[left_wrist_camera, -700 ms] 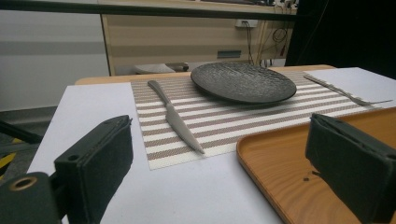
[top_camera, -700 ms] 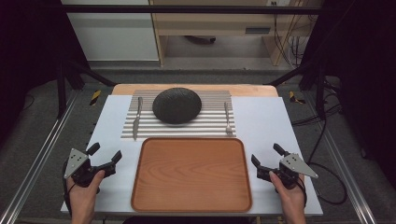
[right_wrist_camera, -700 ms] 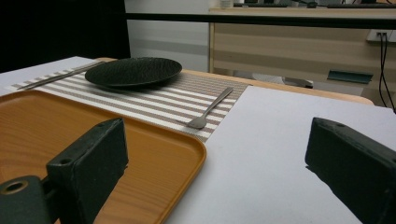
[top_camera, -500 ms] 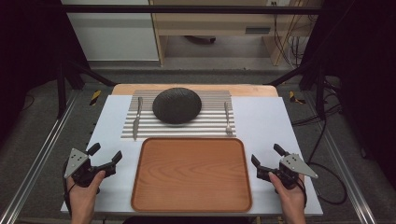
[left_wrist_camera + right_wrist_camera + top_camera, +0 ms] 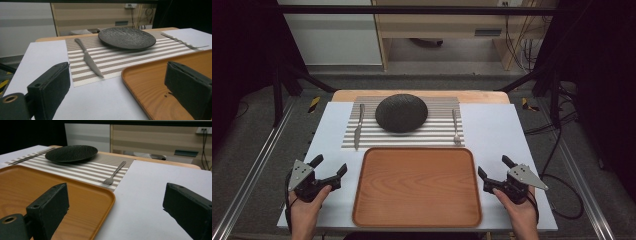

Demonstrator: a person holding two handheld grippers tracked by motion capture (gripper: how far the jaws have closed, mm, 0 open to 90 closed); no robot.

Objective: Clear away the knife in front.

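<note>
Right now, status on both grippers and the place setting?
Left gripper and right gripper open, empty, flanking the wooden tray. Knife, black plate, fork untouched on striped placemat. Nothing in the way.

Both forearms come in from below, the left gripper (image 5: pixel 328 170) and the right gripper (image 5: pixel 494 168) each held low in a hand, jaws spread wide with nothing between them.

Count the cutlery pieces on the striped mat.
2. A knife lies on the mat's left side, left of the dark plate. A fork lies on its right side, right of the plate. Anything under the plate would be hidden.
</note>
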